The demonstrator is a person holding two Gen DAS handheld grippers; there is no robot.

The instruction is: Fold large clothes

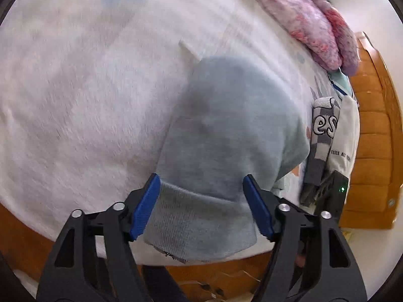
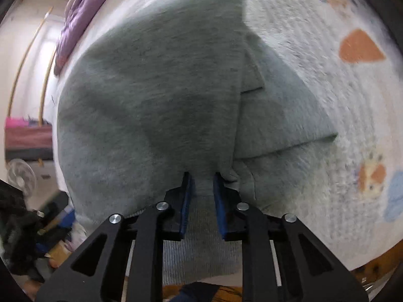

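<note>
A grey sweatshirt lies on a white fleecy bed cover; its ribbed hem hangs over the near edge. My left gripper is open, its blue pads on either side of the hem, not pinching it. In the right wrist view the same sweatshirt fills the middle, with a folded part to the right. My right gripper is nearly closed, its blue pads pinching the ribbed hem.
A pink and purple fluffy blanket lies at the far right of the bed. A folded grey and white garment with lettering lies beside the sweatshirt. A wooden bed frame lies right. Floor clutter and a fan lie left.
</note>
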